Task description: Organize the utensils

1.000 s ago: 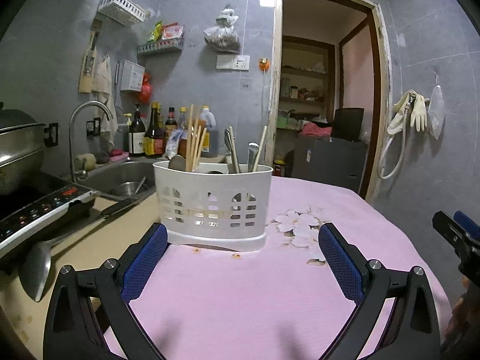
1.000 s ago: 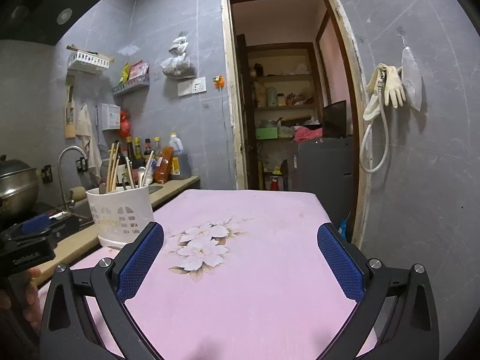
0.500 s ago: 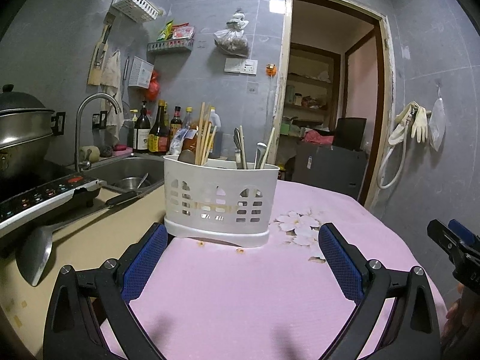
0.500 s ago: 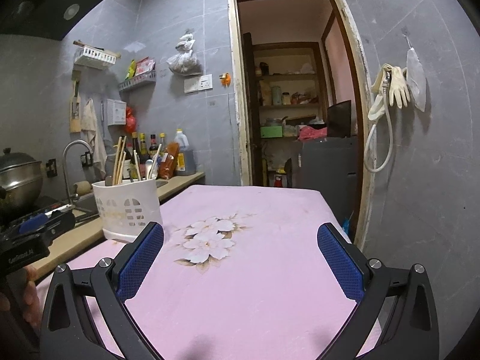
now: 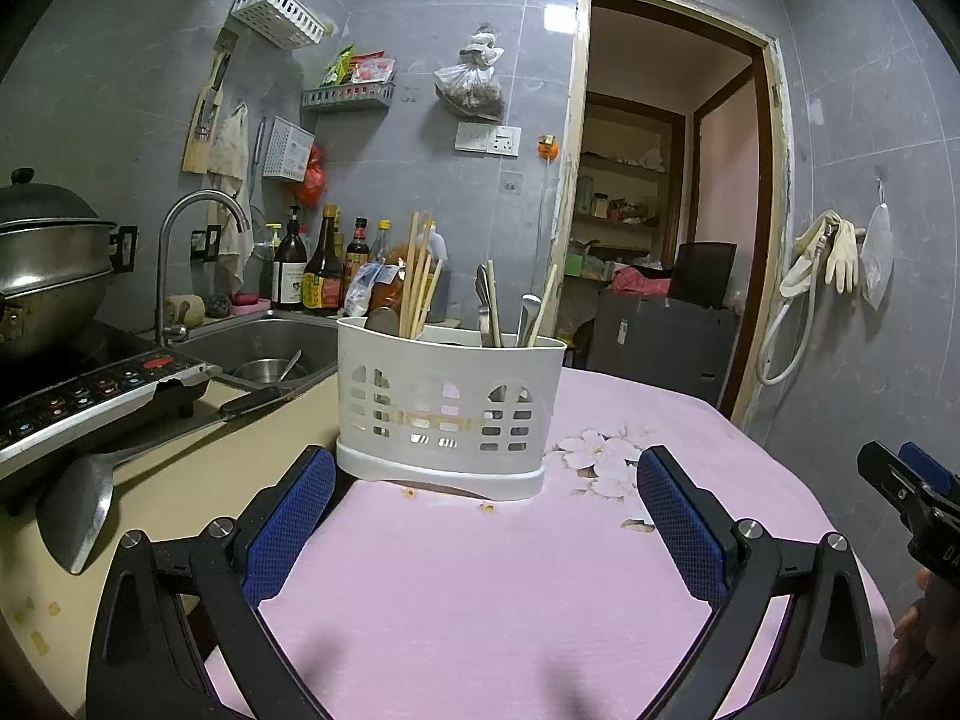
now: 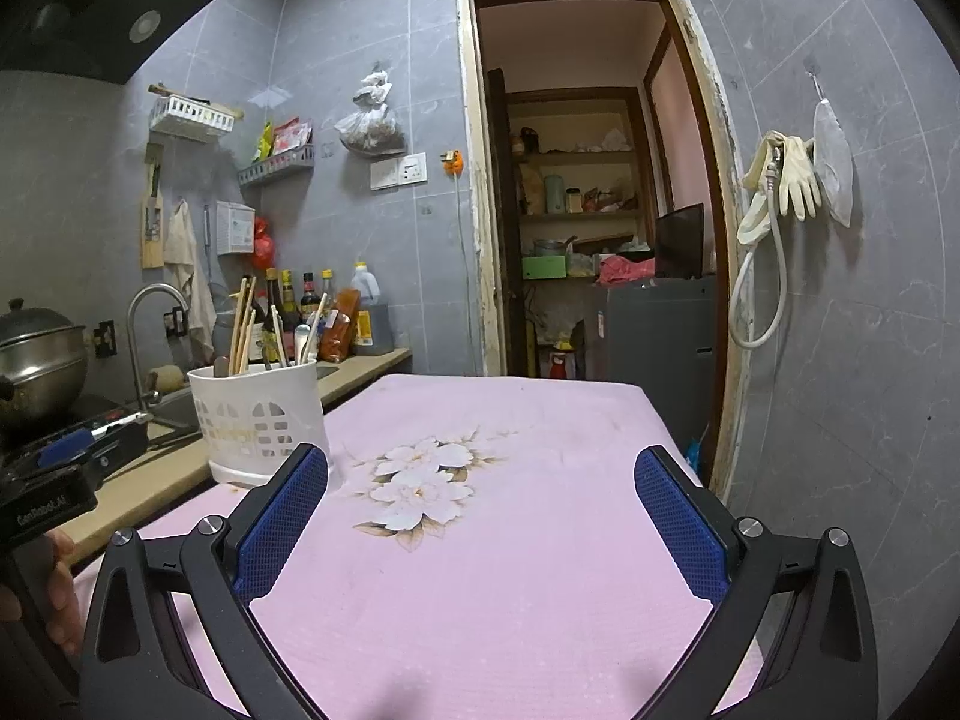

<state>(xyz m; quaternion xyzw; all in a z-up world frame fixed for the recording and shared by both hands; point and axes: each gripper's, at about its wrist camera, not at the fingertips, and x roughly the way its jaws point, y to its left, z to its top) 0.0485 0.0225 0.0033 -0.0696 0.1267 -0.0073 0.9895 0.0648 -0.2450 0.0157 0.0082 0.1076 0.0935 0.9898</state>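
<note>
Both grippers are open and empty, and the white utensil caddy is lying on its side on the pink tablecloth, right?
Not quite. The white utensil caddy stands upright on the pink tablecloth, chopsticks sticking up from it, as the left wrist view shows. The left gripper and right gripper are indeed open and empty.

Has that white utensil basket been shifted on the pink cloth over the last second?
No. The utensil basket sits in the same spot beside the printed flowers on the pink cloth; only the camera's angle changed.

White slotted caddy [image 5: 447,408]; pink tablecloth [image 6: 510,570] with white flowers.
</note>
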